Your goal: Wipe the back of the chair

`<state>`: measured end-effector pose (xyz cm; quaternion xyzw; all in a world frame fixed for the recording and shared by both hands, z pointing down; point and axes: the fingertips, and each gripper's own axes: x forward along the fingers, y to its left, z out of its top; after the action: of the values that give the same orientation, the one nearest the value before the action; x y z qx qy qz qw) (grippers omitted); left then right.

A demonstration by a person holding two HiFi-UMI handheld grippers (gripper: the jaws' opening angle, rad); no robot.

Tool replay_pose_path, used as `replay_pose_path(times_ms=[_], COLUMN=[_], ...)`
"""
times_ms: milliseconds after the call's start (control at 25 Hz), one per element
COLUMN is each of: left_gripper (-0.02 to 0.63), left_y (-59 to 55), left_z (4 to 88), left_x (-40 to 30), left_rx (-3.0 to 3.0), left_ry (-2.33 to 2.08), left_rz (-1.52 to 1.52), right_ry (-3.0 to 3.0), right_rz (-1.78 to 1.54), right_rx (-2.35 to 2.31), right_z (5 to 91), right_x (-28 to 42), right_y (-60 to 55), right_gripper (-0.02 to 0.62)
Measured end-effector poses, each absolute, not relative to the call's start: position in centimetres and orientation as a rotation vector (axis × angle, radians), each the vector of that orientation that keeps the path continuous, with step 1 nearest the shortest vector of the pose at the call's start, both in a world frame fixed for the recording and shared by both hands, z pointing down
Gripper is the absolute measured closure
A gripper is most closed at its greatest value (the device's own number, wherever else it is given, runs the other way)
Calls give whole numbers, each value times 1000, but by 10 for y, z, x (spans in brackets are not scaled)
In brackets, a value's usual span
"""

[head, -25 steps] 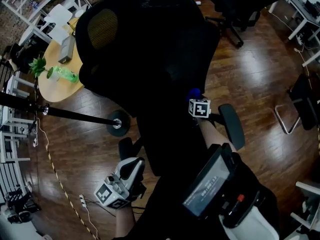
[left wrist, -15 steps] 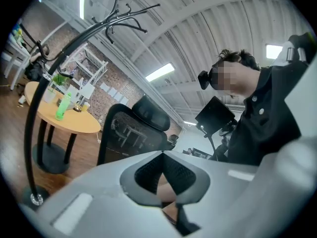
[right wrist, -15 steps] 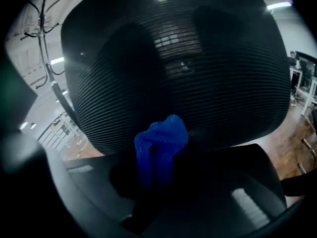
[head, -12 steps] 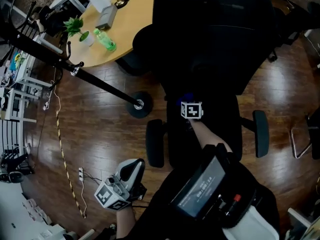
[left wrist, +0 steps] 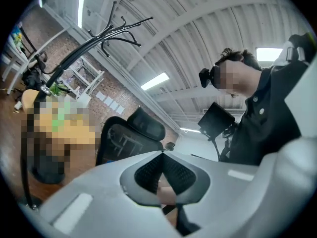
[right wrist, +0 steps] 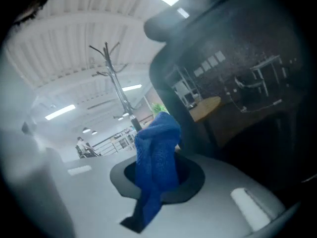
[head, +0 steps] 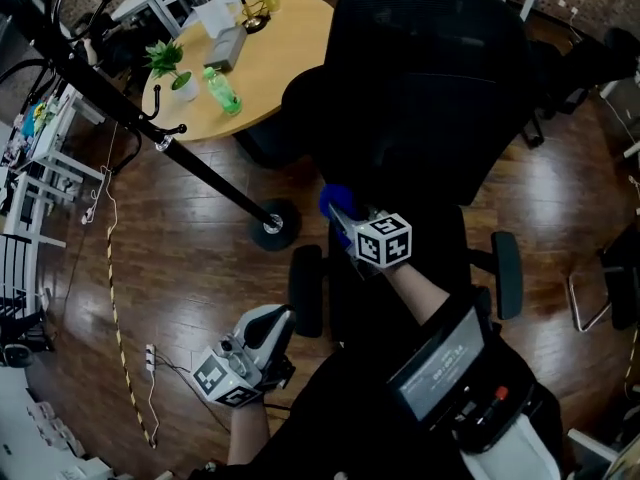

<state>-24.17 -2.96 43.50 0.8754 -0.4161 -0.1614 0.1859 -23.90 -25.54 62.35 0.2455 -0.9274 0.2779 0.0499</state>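
The black mesh office chair (head: 430,98) stands in front of me with its back toward me. My right gripper (head: 342,214) is shut on a blue cloth (head: 335,201), at the lower left edge of the chair's back, above the left armrest (head: 305,290). In the right gripper view the blue cloth (right wrist: 157,155) sticks up from between the shut jaws, right beside the dark mesh back (right wrist: 237,78). My left gripper (head: 270,326) hangs low at my left side, away from the chair. Its black pads (left wrist: 148,168) meet with nothing between them.
A round wooden table (head: 280,58) behind the chair holds a potted plant (head: 166,63) and a green bottle (head: 222,90). A black coat stand (head: 190,158) leans across the left, its base (head: 272,230) close to the chair. More chairs stand at the right (head: 620,298). A cable runs along the wooden floor (head: 110,298).
The right gripper and cloth have come out from the lower middle of the chair's back to its left edge, so more blue cloth shows. The left gripper stays low.
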Motion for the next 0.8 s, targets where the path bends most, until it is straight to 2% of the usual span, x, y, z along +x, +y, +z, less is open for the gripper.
replay_pose_path(times_ms=[200,360,520,800], left_gripper=[612,612,612,612], left_y=[-50,-63,-72,-70], left_z=[416,398,392,382], left_x=[-201,-166,-135,-91], left_rx=[2618,2686,2699,2742], left_ry=[-997,-850,-760,-614], left_rz=[-508,-551,-538,-559], right_ry=[-3056,-3150,-3172,-3147], right_rz=[685,533,405,350], right_rx=[633,656,733,882], right_z=[501,440,411,411], right_x=[-171,-120,-83,-35], right_y=[-200,-157,-128,-112], right_gripper=[566,566,566,568])
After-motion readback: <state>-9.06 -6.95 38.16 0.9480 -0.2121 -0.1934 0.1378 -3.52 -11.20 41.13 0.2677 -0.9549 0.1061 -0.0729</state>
